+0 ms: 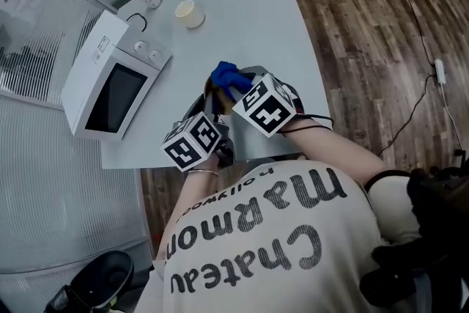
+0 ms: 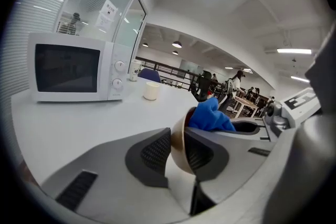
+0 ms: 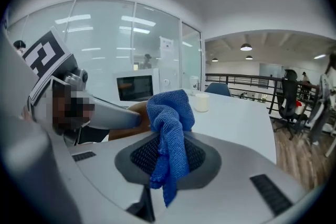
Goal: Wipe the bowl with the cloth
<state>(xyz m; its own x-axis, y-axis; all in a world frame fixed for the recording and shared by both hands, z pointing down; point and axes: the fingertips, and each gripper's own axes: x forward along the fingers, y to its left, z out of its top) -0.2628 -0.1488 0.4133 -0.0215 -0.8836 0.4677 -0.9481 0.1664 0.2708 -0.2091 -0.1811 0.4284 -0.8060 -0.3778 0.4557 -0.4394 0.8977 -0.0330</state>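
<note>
Closest in, the left gripper [image 2: 177, 145] has its jaws narrowed onto the rim of the tan bowl [image 2: 180, 159], which is tipped on its side over the near edge of the table [image 1: 242, 18]. The right gripper [image 3: 168, 157] is pinched tight on the blue cloth [image 3: 169, 113], bunched at the bowl's mouth. I'd keep the rim grip firm and sweep around the inner wall. The microwave [image 1: 110, 84] and cup [image 1: 189, 12] sit further back.
</note>
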